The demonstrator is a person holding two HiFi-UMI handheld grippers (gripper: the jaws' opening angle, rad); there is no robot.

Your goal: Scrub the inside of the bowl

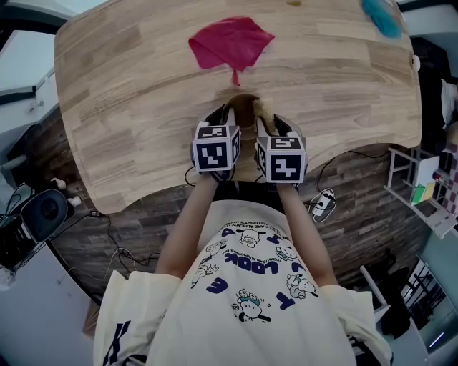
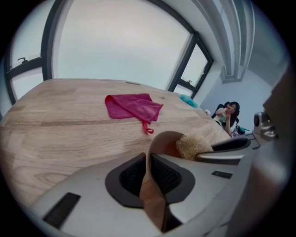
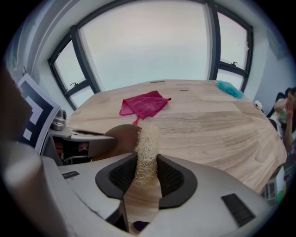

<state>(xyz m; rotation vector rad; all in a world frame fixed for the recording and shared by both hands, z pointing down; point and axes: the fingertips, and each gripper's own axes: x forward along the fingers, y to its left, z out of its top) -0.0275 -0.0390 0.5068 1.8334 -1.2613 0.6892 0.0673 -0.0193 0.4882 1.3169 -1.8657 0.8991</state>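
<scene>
A brown bowl (image 1: 243, 109) is held tilted over the table's near edge. My left gripper (image 1: 230, 116) is shut on its rim; in the left gripper view the bowl's wall (image 2: 150, 185) is pinched edge-on between the dark pads (image 2: 129, 176). My right gripper (image 1: 269, 120) is shut on a pale loofah scrubber (image 1: 262, 109). In the right gripper view the loofah (image 3: 147, 150) stands up between the pads (image 3: 173, 178), beside the bowl (image 3: 121, 139). From the left gripper view the loofah's tip (image 2: 192, 146) sits at the bowl's mouth.
A pink cloth (image 1: 230, 41) lies on the wooden table (image 1: 129, 107) beyond the bowl. A teal item (image 1: 381, 18) sits at the far right corner. A person (image 2: 229, 115) sits past the table. Gear and cables lie on the floor at left, and shelves (image 1: 422, 189) stand at right.
</scene>
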